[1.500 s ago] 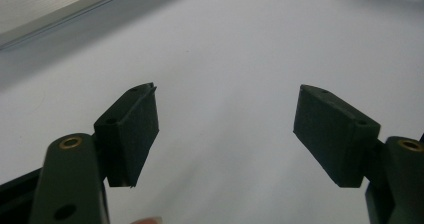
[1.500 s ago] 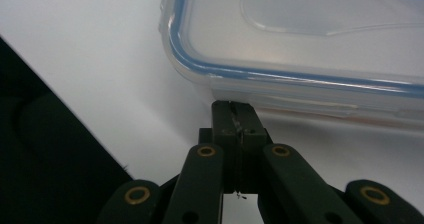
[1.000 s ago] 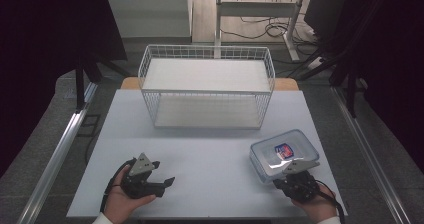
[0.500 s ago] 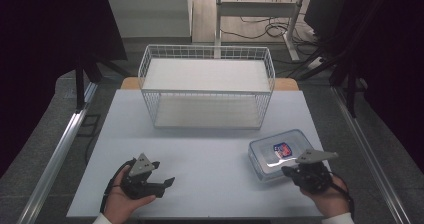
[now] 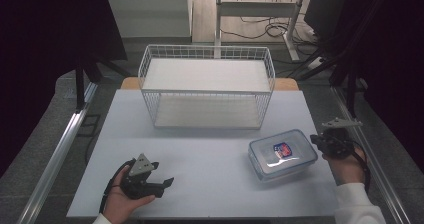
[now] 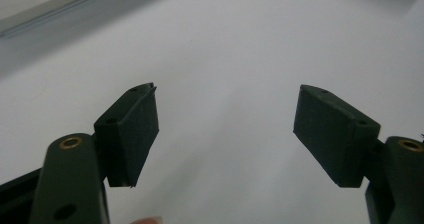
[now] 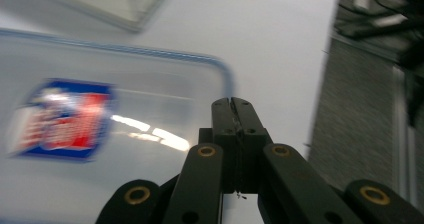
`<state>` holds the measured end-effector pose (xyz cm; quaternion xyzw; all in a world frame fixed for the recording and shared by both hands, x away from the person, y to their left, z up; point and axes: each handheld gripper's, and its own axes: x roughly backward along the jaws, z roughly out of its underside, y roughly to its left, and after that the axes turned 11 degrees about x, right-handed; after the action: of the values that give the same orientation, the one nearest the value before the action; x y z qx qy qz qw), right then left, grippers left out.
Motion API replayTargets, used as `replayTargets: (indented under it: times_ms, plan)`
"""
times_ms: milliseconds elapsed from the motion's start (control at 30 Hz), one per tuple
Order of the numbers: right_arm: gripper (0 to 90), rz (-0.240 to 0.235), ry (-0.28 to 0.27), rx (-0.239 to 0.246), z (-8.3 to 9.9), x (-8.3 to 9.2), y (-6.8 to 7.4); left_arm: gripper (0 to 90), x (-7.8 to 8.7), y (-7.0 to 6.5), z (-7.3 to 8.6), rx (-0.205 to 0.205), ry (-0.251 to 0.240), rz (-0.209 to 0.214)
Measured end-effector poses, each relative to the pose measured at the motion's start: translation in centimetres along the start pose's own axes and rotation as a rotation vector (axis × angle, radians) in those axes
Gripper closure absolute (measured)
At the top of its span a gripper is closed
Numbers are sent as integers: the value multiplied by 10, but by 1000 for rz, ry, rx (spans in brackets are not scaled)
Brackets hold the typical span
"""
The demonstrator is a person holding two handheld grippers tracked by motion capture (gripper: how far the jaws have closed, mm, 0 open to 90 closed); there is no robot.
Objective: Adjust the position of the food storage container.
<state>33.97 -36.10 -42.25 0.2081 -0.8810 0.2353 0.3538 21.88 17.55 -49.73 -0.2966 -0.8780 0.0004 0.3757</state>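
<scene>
A clear plastic container (image 5: pixel 283 154) with a blue-rimmed lid and a red and blue label (image 7: pixel 60 119) lies at the right of the white table (image 5: pixel 210 149). My right gripper (image 5: pixel 315 139) hovers at the container's right end and points at it. Its jaws are shut with nothing between them, and in the right gripper view the right gripper (image 7: pixel 232 102) tips sit over the lid's corner. My left gripper (image 5: pixel 167 183) rests at the table's front left, held in a hand. In its own view the left gripper (image 6: pixel 225 109) stands open over bare table, with nothing between its fingers.
A white wire basket (image 5: pixel 207 86) stands empty at the back middle of the table. The table's right edge (image 5: pixel 325 134) runs just beside my right hand, with grey floor beyond. A metal rail (image 5: pixel 60 154) lies along the floor on the left.
My right gripper has moved from the container's front edge around to its right end and risen a little. The left gripper and the container have stayed put.
</scene>
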Motion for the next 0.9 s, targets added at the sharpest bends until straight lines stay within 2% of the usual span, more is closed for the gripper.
replayTargets:
  times_ms: [100,233,367,433,567,633,900]
  plan:
    - [889,19,22,-47,4,-9,-12,256,0,-1,0,-2,1,-1]
    - [889,19,78,-54,15,-26,-17,256,1,-1,1,0,4,-4]
    - [889,1,103,-59,19,-31,-18,256,1,0,1,4,7,-5]
    - [889,-23,113,-41,19,-34,-15,256,1,0,1,4,8,-4]
    - [890,-17,114,-23,16,-34,-13,256,0,0,1,5,9,-4]
    - [890,-38,97,-33,15,-32,-13,256,0,0,1,4,10,-4]
    - [891,-18,119,0,12,-31,-9,256,-1,0,1,7,14,-4]
